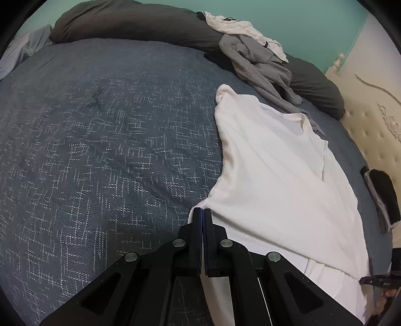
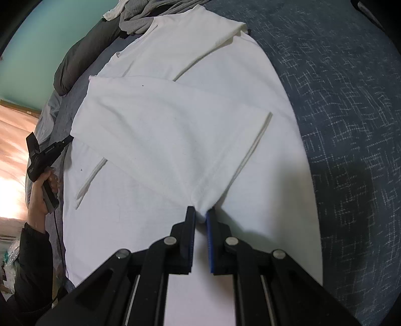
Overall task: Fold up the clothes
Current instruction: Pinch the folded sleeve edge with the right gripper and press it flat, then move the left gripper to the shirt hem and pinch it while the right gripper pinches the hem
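Bed (image 1: 100, 150): covered by a dark blue woven spread with fine white crosshatch pattern; carries all the clothing listed below.

White knit T-shirt (image 2: 175, 140): lies spread on the blue spread, neck opening toward the pillows, partly folded; one side panel is turned over across the body, its edge running diagonally, and a sleeve is folded in near the collar end.

Left gripper (image 1: 202, 210): black two-finger tool, fingers pressed together at the shirt's edge, where the white cloth meets the blue spread; a thin corner of the cloth appears pinched between the tips, though the contact is too slight to confirm. In the right wrist view the same tool sits at the shirt's far edge, held by a person's hand (image 2: 40, 190) in a dark sleeve.

Right gripper (image 2: 201, 212): black with blue pads, fingers narrowly apart and clamped on a bunched fold of the white shirt near its lower middle.

Grey knit garment (image 1: 263, 70): crumpled in a heap beyond the shirt's collar, touching it.

Second white garment (image 1: 240, 32): crumpled, lying atop the grey one and against the pillows.

Dark grey pillows (image 1: 130, 25): two, lined along the head of the bed.

Cream tufted headboard (image 1: 371, 120): carved trim, beside the pillows.

Teal wall (image 1: 288, 20): behind the bed
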The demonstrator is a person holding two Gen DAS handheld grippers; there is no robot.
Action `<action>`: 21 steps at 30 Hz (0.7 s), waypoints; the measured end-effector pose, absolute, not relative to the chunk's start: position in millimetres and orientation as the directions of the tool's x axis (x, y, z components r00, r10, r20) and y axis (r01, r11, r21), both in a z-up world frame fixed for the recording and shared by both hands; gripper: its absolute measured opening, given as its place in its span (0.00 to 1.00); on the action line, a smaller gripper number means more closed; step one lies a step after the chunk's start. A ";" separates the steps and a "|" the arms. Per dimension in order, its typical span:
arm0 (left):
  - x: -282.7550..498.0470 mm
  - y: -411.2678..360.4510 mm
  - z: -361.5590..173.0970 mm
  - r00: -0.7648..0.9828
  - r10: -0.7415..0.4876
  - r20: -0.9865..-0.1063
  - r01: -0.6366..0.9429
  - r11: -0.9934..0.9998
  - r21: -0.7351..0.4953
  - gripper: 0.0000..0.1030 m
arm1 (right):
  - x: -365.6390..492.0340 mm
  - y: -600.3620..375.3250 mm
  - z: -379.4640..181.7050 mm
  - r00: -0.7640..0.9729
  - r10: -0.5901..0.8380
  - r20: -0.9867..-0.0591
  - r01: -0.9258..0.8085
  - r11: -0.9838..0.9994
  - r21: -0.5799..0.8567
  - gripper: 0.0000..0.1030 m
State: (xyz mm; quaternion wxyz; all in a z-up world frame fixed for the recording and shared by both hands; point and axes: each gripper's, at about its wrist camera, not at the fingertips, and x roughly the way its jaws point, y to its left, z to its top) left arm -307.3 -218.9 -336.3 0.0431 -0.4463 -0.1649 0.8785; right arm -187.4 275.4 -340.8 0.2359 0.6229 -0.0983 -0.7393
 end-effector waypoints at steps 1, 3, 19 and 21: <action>-307.1 -219.9 -336.3 -0.596 0.228 -0.770 0.072 -0.940 -0.335 0.00 | -187.3 275.4 -340.8 -0.112 -0.471 -0.875 0.226 -0.869 0.439 0.08; -305.8 -222.4 -336.5 -0.590 0.244 -0.770 0.076 -0.932 -0.353 0.00 | -186.0 278.2 -340.4 -0.111 -0.469 -0.876 0.224 -0.871 0.438 0.08; -177.8 -242.6 -309.3 -0.450 0.259 -0.855 0.101 -0.936 -0.337 0.01 | -151.6 327.6 -306.4 -0.138 -0.463 -0.876 0.182 -0.881 0.437 0.33; -157.2 -234.0 -303.1 -0.435 0.269 -0.859 0.083 -0.938 -0.335 0.01 | -141.4 339.6 -299.5 -0.138 -0.464 -0.875 0.172 -0.881 0.441 0.35</action>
